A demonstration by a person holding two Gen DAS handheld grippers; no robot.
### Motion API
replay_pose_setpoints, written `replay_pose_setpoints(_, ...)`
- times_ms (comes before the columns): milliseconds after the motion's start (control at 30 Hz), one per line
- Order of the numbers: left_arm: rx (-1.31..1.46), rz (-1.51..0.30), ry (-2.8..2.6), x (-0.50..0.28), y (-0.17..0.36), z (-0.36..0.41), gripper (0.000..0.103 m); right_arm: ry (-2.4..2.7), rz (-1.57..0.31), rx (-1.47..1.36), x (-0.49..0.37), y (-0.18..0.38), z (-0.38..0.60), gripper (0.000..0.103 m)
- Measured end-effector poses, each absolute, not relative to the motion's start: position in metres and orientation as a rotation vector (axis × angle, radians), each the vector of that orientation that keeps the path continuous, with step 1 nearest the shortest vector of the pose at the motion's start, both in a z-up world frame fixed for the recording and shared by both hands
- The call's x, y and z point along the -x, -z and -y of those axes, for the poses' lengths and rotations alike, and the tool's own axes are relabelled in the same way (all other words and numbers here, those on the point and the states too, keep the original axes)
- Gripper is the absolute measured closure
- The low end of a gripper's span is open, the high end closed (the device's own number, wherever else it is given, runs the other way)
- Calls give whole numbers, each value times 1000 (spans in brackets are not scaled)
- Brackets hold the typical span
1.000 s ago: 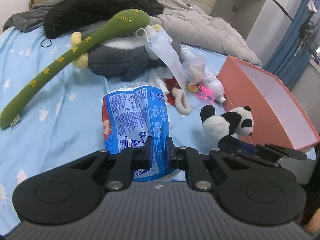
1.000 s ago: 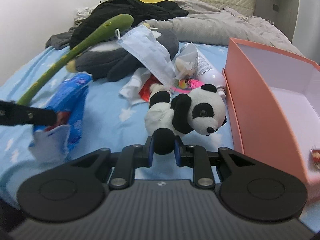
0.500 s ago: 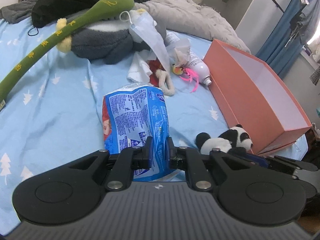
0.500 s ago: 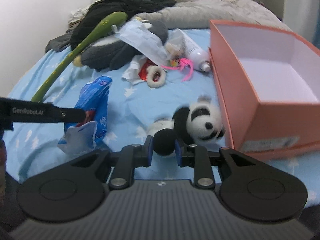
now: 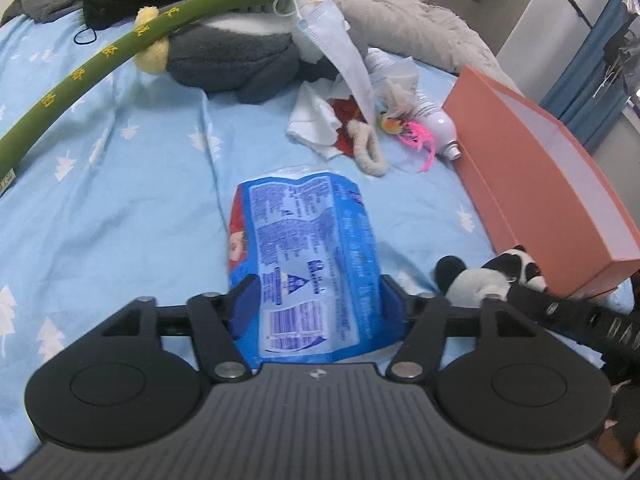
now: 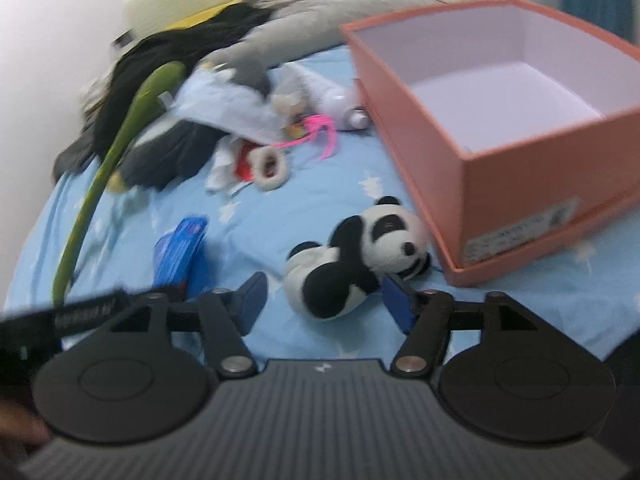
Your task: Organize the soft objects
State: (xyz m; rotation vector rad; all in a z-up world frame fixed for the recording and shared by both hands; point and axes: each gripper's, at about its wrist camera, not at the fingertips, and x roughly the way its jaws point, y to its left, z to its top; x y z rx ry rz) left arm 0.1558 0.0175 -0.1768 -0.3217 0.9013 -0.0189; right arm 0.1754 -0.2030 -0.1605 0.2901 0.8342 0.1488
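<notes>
Blue tissue pack [image 5: 308,264] lies on the star-print sheet [image 5: 120,208] between the opening jaws of the left gripper [image 5: 316,300]; only the right wrist view shows the salmon box [image 6: 532,160] inside, white, with the panda plush [image 6: 356,260] released between the right gripper [image 6: 324,300], both tilted downward

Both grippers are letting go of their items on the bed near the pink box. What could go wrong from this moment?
1. The panda plush lies on the blue sheet outside the pink box, between the opening jaws of the right gripper, so it may remain unsorted.
2. The blue packet lies between the opening jaws of the left gripper, which might catch it when pulling back.
3. The two grippers are close together and could collide.
</notes>
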Motion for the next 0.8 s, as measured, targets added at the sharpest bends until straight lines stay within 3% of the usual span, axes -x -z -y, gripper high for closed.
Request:
replay_pose_setpoints(133, 315, -908, 5, -157, 184, -21, 20, -93, -857, -423, -184, 167, 213, 34)
replay_pose_setpoints(433, 319, -945, -3, -158, 199, -22, 19, -91, -941, -537, -207, 193, 212, 35)
replay_pose_setpoints(567, 331, -955, -15, -159, 203, -23, 19, -114, -958, -565, -210, 202, 214, 41)
replay_pose_setpoints(667, 332, -953, -14, -159, 203, -23, 24, -129, -938, -526, -209, 199, 212, 44)
replay_pose_setpoints(800, 321, -942, -18, -157, 201, -22, 38, -161, -910, -433, -205, 194, 207, 44)
